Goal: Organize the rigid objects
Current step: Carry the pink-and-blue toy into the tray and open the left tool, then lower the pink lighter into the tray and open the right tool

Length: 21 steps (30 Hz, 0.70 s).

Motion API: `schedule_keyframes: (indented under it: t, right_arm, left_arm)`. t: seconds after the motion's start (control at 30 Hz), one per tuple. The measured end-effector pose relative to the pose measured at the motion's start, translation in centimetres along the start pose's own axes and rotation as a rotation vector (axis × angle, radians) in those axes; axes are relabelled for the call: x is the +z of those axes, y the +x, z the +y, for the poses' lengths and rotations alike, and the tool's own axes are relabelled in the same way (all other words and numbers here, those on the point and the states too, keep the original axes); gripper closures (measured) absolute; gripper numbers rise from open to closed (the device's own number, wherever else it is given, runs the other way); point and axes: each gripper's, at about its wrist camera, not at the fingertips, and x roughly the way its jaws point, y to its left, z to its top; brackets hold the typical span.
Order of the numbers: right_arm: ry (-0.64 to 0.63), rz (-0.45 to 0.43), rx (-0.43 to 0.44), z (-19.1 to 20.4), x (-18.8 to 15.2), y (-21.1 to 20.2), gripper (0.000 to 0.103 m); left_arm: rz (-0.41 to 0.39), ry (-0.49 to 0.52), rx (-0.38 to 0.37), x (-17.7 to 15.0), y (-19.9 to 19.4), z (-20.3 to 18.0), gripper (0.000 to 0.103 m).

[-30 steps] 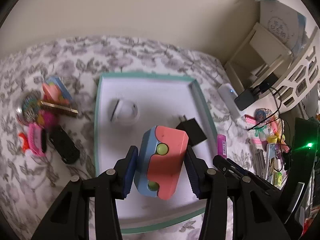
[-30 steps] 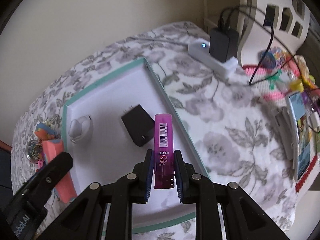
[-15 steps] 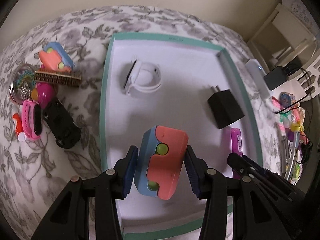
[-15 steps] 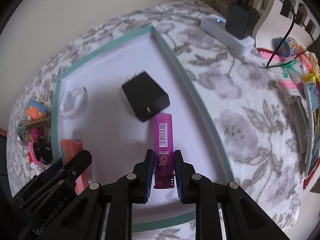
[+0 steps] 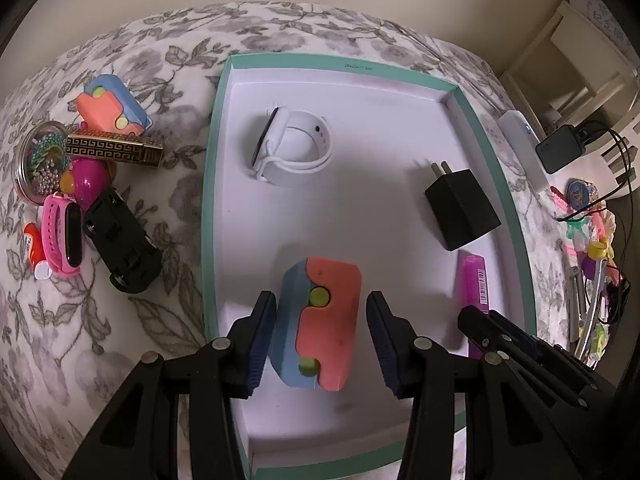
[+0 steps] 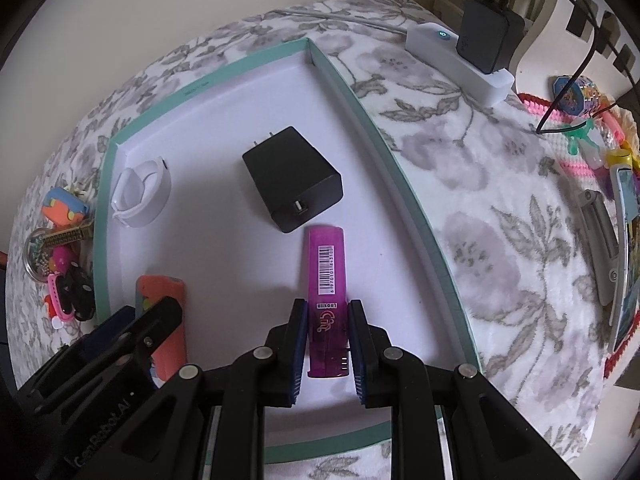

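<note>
The left tongs grip a coral-and-blue toy block over the near part of the teal-rimmed tray, the block's long side running away from the camera, its two yellow-green buttons facing up. The right tongs are clamped on a translucent purple lighter, its barcode end pointing toward the tray's far rim, its metal end cut off between the fingers. In the tray's middle lies a matte black charger, prongs toward the far rim; a white watch curls in the far-left corner. Left of the tray, on the flowered cloth, small toys huddle, hard to make out.
</note>
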Motion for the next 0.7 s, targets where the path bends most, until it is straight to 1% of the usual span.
schedule_keyframes:
  t: [0.17,0.3,0.5,0.7]
  right_arm:
    - [-0.002,-0.013,-0.002,0.0,0.1,-0.5,0.081]
    - [-0.003,-0.025,-0.009,-0.1,0.1,-0.9,0.081]
    - [-0.009,-0.050,-0.009,-0.1,0.2,-1.6,0.081]
    - [-0.020,-0.103,-0.009,0.5,0.2,-3.2,0.081]
  left_arm:
    - [-0.009,-0.007,-0.011,0.1,-0.7,0.1,0.054]
    - [-0.021,-0.004,-0.002,0.2,-1.5,0.3,0.054]
    - [-0.046,-0.026,0.004,0.4,-2.8,1.0,0.054]
    - [-0.089,-0.062,0.020,0.8,-4.5,2.5,0.053]
